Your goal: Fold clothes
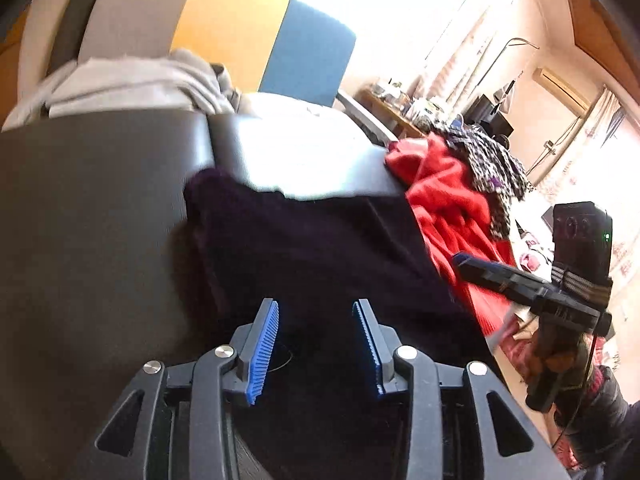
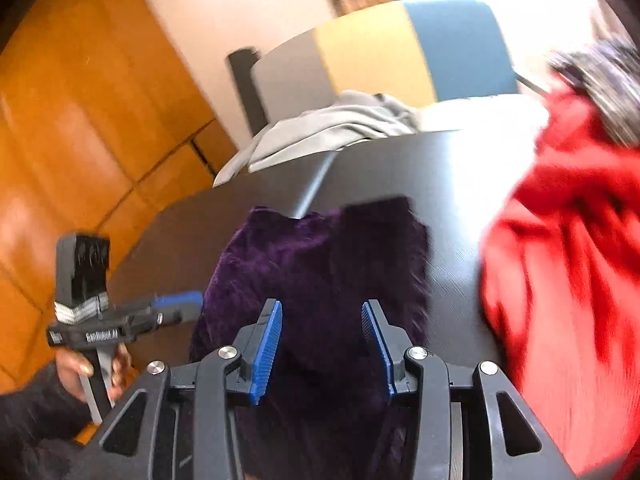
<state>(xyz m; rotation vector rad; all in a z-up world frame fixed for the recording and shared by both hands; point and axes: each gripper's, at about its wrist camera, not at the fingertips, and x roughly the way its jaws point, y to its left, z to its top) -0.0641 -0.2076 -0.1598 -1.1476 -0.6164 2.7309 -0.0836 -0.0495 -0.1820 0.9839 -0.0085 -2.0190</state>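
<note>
- Your left gripper hangs over the dark purple garment, jaws released and nothing between the blue pads.
- Your right gripper hangs above the same purple garment, jaws likewise spread and holding nothing.
- The purple garment lies on the dark counter.
- A red garment is heaped just beside it on your right.
- A grey garment sits at the counter's far edge.
</note>
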